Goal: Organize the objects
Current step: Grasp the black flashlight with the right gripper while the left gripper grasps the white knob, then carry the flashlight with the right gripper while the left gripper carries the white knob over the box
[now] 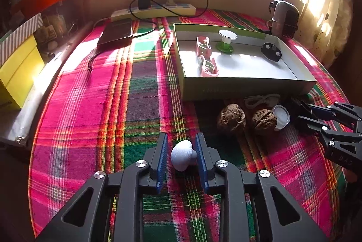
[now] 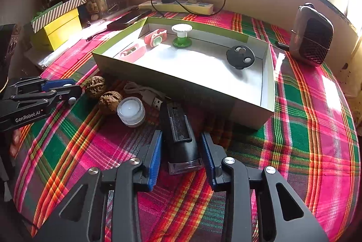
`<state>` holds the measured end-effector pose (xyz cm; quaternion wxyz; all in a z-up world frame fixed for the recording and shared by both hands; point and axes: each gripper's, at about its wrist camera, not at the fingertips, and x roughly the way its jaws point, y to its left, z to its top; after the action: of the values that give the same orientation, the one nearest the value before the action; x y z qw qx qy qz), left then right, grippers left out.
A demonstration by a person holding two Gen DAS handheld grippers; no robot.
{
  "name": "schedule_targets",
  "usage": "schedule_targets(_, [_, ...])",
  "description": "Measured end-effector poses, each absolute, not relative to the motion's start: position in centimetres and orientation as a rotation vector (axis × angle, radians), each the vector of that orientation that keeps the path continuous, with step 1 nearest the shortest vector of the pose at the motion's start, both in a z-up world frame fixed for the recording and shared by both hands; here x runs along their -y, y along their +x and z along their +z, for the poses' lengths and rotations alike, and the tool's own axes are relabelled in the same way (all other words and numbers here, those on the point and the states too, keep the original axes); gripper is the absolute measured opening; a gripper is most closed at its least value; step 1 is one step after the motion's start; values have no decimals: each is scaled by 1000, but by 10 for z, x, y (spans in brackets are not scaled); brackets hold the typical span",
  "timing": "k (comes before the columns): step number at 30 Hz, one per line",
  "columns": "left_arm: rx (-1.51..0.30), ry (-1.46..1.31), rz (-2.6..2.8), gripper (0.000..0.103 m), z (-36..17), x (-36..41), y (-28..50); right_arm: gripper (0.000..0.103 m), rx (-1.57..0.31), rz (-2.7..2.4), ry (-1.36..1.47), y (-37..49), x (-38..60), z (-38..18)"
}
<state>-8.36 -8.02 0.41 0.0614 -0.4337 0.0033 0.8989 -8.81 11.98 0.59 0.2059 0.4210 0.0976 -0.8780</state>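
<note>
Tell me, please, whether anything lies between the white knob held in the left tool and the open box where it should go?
Nothing visible blocks it. The left tool holds the white knob, and only bare plaid cloth lies between it and the box. The walnuts sit off to the right. Only the box's near wall must be cleared.

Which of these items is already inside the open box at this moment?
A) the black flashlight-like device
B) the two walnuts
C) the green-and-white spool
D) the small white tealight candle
C: the green-and-white spool stands upright on the floor of the open box, while the other three lie on the plaid cloth outside its near wall.
</note>
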Motion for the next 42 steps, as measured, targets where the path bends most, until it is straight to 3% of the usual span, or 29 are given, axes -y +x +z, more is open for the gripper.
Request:
schedule_targets(4, [-21,-1310,2722,19,4,79,-83,29,-260,-2451,1174,-88,-121,6])
schedule_targets(42, [-32,-1232,2740,19,26,75,-74,29,-184,-2467,1139,-76,-132,18])
